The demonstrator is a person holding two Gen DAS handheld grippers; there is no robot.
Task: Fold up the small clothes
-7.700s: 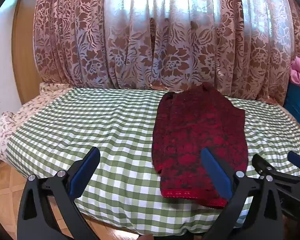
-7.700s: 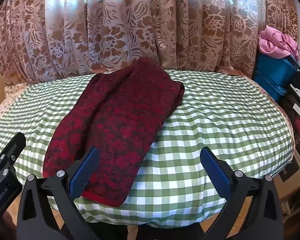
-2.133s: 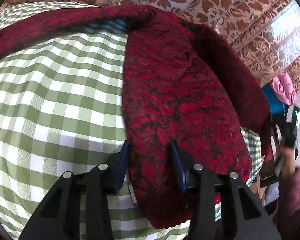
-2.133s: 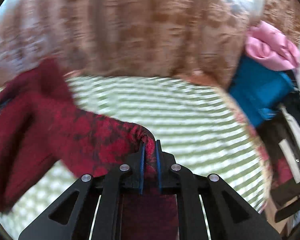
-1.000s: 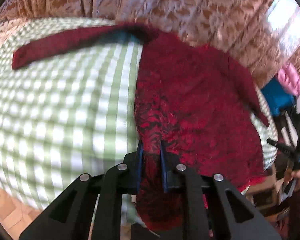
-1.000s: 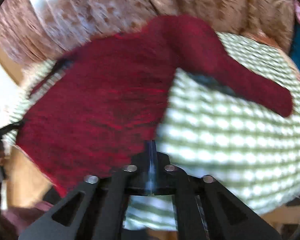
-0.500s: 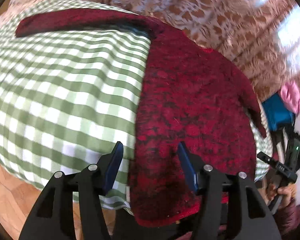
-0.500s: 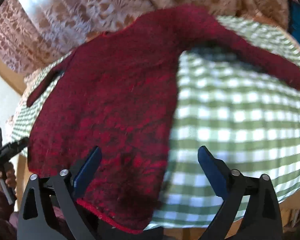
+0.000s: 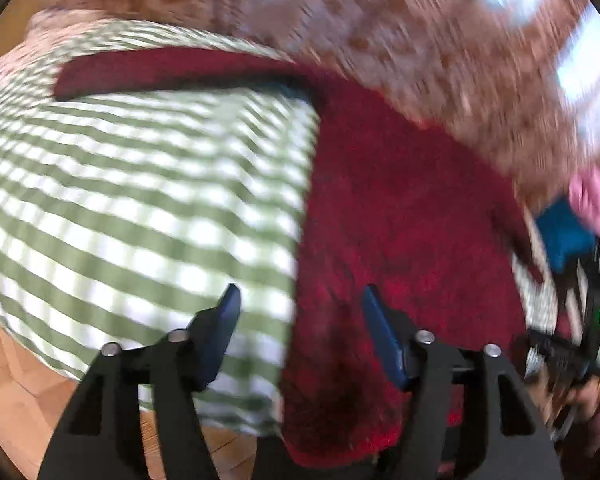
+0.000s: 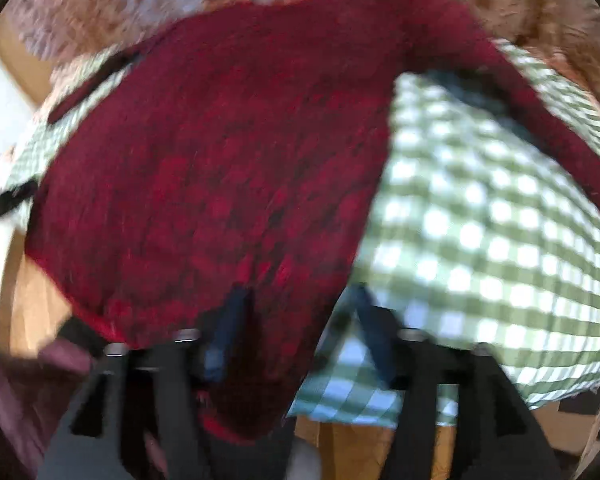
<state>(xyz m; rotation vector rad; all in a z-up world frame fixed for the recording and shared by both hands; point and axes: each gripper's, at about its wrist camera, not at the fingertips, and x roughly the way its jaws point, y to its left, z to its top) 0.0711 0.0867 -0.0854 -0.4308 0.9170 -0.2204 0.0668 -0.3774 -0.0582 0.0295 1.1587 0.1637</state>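
On the green-and-white checked tablecloth (image 9: 140, 184), the dark red patterned knit sweater (image 9: 400, 216) lies spread, sleeves out; the left gripper (image 9: 300, 312) hangs with jaws apart straddling its near left edge. From the right wrist, the right gripper (image 10: 296, 320) gapes over its lower right hem corner

Sweater (image 9: 400, 216) opened out flat on the checked cloth (image 9: 140, 184), both sleeves now spread wide instead of folded under. Left gripper (image 9: 300, 320) and right gripper (image 10: 296, 320) released from the hem, jaws apart again after pinching it.
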